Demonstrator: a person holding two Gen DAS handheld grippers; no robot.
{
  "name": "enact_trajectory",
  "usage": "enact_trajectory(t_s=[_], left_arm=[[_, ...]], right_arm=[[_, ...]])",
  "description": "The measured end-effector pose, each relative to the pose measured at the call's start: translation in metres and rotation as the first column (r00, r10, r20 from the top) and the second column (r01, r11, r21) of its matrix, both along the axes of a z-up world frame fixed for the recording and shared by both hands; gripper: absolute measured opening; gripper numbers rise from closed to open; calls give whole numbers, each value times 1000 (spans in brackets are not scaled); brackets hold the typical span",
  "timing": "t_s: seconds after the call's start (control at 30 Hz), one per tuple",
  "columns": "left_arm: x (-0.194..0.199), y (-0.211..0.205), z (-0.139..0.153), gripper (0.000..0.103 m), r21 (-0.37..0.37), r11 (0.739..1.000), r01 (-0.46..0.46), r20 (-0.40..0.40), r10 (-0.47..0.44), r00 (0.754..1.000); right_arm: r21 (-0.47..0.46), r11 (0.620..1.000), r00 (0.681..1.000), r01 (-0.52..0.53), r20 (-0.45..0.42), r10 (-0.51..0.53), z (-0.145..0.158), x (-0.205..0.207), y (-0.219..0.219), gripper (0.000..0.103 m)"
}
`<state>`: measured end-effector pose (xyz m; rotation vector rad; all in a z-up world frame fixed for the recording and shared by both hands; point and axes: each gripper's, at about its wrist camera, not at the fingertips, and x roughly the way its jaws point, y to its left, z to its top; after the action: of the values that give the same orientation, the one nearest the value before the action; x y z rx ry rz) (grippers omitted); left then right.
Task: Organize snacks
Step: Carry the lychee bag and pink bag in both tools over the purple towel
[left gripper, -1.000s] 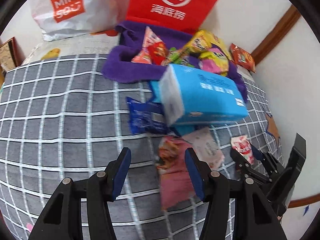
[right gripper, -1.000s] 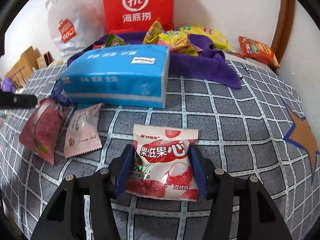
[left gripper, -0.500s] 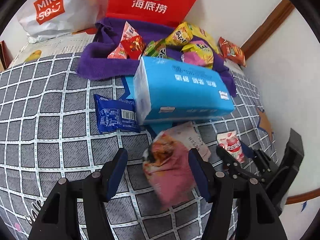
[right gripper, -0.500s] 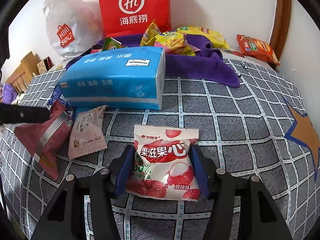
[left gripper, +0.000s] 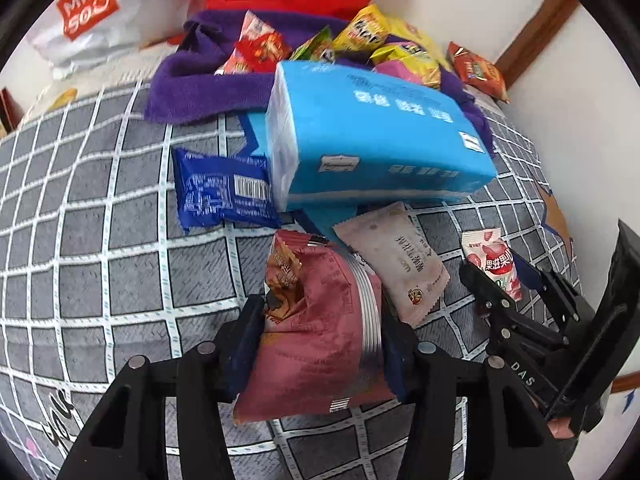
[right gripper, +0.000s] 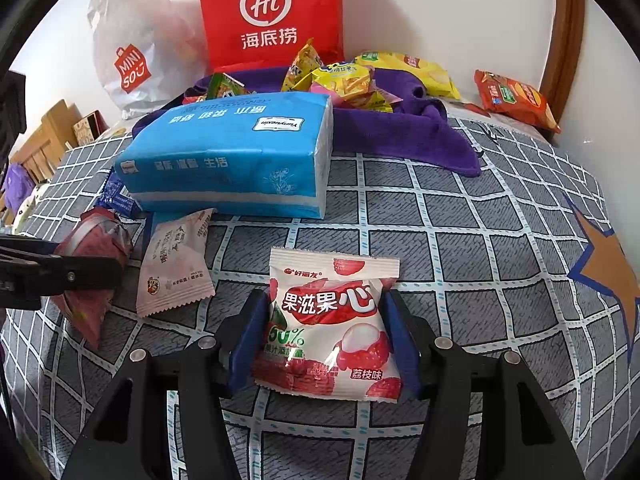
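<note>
My left gripper (left gripper: 322,340) has its jaws on both sides of a dark pink snack bag (left gripper: 320,336) lying on the checked bedspread (left gripper: 100,240); the bag also shows in the right wrist view (right gripper: 96,276). My right gripper (right gripper: 324,328) is shut on a white and red lychee gummy packet (right gripper: 332,328), which also shows in the left wrist view (left gripper: 494,262). A pale pink packet (left gripper: 396,260) lies between the two. A blue snack packet (left gripper: 222,192) lies left of a blue tissue pack (left gripper: 376,144).
A purple towel (right gripper: 400,132) at the back holds several yellow, green and red snack bags. A red paper bag (right gripper: 272,12) and a white plastic bag (right gripper: 132,48) stand against the wall. An orange chip bag (right gripper: 516,100) lies at the far right.
My left gripper has moved forward so the dark pink bag now sits between its jaws, which have narrowed onto it. The right gripper keeps hold of the lychee packet.
</note>
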<state>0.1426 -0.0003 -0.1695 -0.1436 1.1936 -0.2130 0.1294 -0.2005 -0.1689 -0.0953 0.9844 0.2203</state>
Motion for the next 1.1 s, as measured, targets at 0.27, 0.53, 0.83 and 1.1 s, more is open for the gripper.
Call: enact_trajectory(t_s=[0.27, 0.53, 0.83, 1.1], left_arm=[[-9, 14, 25, 44, -32, 999, 0, 60, 2, 998], [-5, 27, 60, 44, -55, 998, -8, 138, 16, 990], [23, 39, 109, 44, -52, 998, -28, 224, 39, 974], [56, 46, 132, 44, -26, 998, -64, 266, 69, 962]], right_arm=[[1, 1000, 1000, 9, 3, -9, 10, -2, -4, 52], [35, 999, 995, 4, 96, -7, 67, 1, 1, 52], [57, 998, 984, 29, 176, -38, 132, 35, 11, 52], [66, 998, 977, 2, 214, -16, 163, 78, 29, 52]])
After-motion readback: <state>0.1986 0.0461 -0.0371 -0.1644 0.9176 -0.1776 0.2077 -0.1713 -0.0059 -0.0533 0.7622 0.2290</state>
